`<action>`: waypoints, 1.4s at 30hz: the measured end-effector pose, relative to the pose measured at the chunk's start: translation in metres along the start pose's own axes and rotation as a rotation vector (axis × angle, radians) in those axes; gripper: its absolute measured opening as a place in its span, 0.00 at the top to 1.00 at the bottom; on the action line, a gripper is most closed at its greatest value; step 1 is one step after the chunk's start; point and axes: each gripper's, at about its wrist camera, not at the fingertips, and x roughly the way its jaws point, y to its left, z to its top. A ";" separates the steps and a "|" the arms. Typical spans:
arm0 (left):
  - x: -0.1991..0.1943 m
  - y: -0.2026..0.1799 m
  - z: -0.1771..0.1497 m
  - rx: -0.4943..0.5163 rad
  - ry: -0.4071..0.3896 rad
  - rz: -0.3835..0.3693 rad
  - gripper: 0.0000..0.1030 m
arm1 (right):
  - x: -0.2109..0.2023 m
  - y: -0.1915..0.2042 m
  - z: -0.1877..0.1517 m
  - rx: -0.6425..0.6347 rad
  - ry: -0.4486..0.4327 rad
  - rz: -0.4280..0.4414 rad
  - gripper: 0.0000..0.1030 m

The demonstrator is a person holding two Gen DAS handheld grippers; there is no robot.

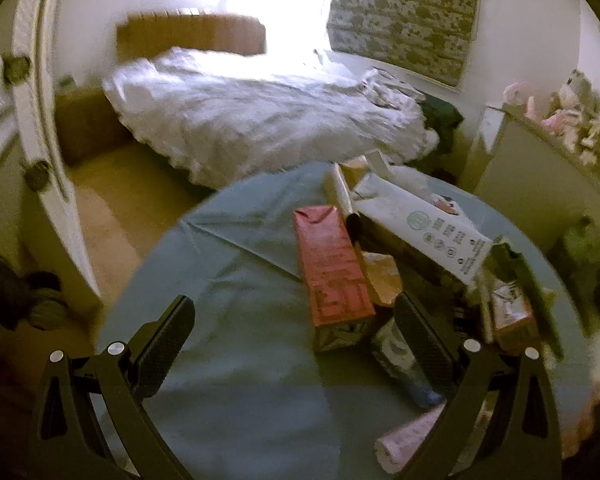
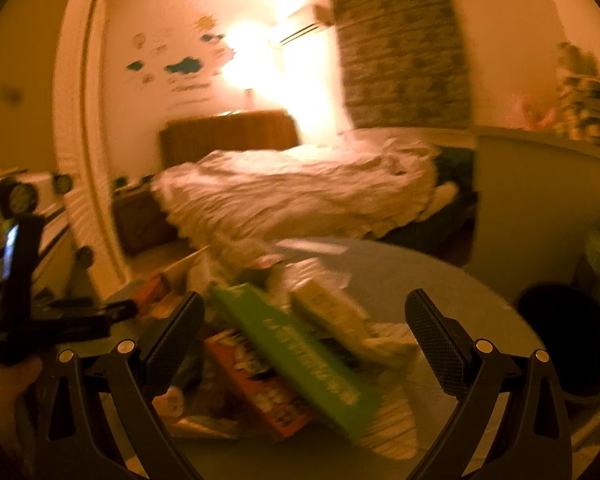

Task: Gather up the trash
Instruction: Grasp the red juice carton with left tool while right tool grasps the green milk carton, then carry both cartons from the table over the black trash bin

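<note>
A round table with a grey-blue cloth (image 1: 236, 360) carries a pile of trash. In the left wrist view I see a red carton (image 1: 332, 268), a white carton (image 1: 424, 228), a dark can (image 1: 404, 364) and a pink tube (image 1: 408, 440). My left gripper (image 1: 296, 328) is open above the cloth, its right finger beside the can. In the right wrist view a green box (image 2: 304, 356), an orange box (image 2: 260, 388) and a pale box (image 2: 332, 316) lie on the table (image 2: 440, 280). My right gripper (image 2: 308, 332) is open above them, empty. The left gripper (image 2: 32, 320) shows at the left.
A bed with a rumpled white cover (image 1: 260, 116) stands behind the table. A white door (image 1: 44, 152) is at the left and a white cabinet with toys (image 1: 540, 168) at the right. A dark round bin (image 2: 572, 344) sits on the floor right of the table.
</note>
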 end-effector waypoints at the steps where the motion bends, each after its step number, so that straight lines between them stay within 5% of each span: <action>1: 0.006 0.006 0.003 -0.012 0.023 -0.038 0.04 | 0.006 0.004 0.004 -0.014 0.045 0.033 0.04; 8: 0.033 0.004 0.023 0.003 0.146 -0.100 0.09 | 0.057 0.056 0.046 -0.289 0.253 0.121 0.07; 12: 0.041 0.010 0.030 -0.048 0.155 -0.126 0.30 | 0.096 0.077 0.047 -0.418 0.367 0.105 0.16; 15: 0.049 0.017 0.030 -0.059 0.200 -0.127 0.43 | 0.120 0.086 0.041 -0.454 0.420 0.111 0.20; 23: 0.051 0.033 0.029 -0.069 0.212 -0.163 0.53 | 0.162 0.100 0.025 -0.482 0.541 0.120 0.31; 31: 0.047 0.038 0.026 -0.075 0.235 -0.215 0.57 | 0.189 0.075 0.044 -0.208 0.630 0.226 0.23; 32: 0.045 0.039 0.025 -0.076 0.236 -0.221 0.57 | 0.192 0.074 0.044 -0.188 0.646 0.243 0.26; 33: 0.044 0.040 0.024 -0.076 0.232 -0.224 0.58 | 0.196 0.073 0.044 -0.165 0.666 0.267 0.43; 34: 0.042 0.041 0.023 -0.077 0.231 -0.226 0.58 | 0.198 0.072 0.044 -0.128 0.683 0.297 0.48; 42: 0.017 0.062 0.016 -0.135 0.185 -0.241 0.69 | 0.141 0.056 0.063 0.076 0.533 0.546 0.48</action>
